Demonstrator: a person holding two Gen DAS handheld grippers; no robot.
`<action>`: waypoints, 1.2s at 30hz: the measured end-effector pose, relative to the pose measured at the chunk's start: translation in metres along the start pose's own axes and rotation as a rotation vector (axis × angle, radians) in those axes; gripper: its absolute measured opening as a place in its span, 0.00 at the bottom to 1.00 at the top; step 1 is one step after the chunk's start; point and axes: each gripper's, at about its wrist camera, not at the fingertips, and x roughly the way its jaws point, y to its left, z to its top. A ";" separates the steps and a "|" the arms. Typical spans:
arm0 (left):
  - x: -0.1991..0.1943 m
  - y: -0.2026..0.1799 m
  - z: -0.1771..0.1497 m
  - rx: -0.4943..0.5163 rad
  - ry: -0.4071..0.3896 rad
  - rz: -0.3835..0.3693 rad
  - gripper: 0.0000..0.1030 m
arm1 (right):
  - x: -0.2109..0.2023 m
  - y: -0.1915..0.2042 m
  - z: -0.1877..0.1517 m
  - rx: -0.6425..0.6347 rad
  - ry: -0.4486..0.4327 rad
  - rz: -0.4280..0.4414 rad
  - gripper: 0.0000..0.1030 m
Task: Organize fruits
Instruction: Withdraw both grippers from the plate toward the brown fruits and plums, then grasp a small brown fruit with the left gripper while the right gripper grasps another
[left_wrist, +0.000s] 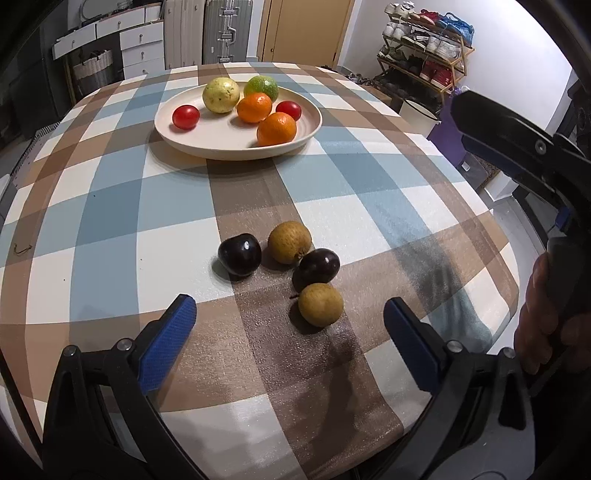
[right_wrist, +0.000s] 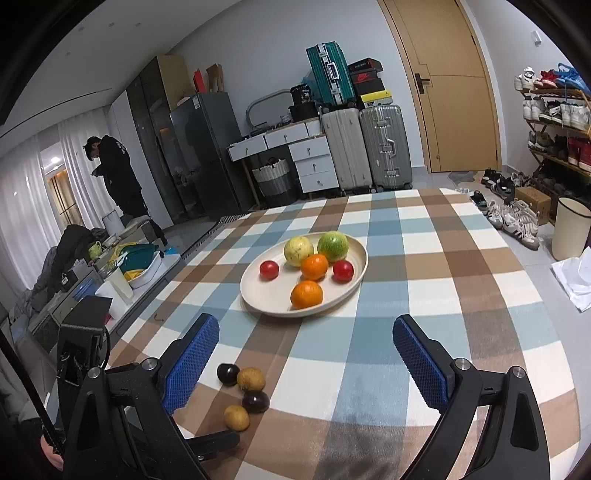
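Currently, both grippers are spread wide and hold nothing. The left gripper (left_wrist: 290, 317) hangs low over the near part of the table (left_wrist: 110, 236), its blue pads (left_wrist: 168, 343) flanking the loose fruit group from the near side without touching it. The right gripper (right_wrist: 306, 354) sits higher and further back, jaws apart, aimed toward the plate (right_wrist: 266, 295); it also shows at the right edge of the left wrist view, with a hand (left_wrist: 543, 314) on its grip.

Loose fruit lies on the checked cloth, well apart from the plate:
- Two dark plums (left_wrist: 240, 254) (left_wrist: 316, 268).
- Two brown longans (left_wrist: 290, 242) (left_wrist: 320, 304).
- The four form a tight cluster, neighbours touching or just beside each other. The near longan lies closest to the left gripper, between its pads in line of sight.

Fruit on the plate, at the far side of the table:
- Two oranges (left_wrist: 277, 128) (left_wrist: 254, 107).
- Two red tomatoes (left_wrist: 185, 117) (left_wrist: 289, 110).
- One yellow fruit (left_wrist: 221, 95) and one green fruit (left_wrist: 261, 86), at the rear, side by side.

Beyond the table stand suitcases (right_wrist: 365, 151), a shoe rack (right_wrist: 554, 125) and a person (right_wrist: 116, 173) at the far left.
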 end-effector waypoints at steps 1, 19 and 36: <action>0.001 -0.001 0.000 0.001 0.002 -0.004 0.95 | 0.000 0.000 -0.001 0.002 0.003 0.001 0.94; 0.005 -0.004 -0.006 0.000 0.014 -0.106 0.40 | 0.003 -0.005 -0.014 0.030 0.040 0.002 0.94; 0.002 -0.005 -0.010 0.023 -0.007 -0.146 0.23 | 0.010 -0.001 -0.021 0.028 0.064 0.001 0.94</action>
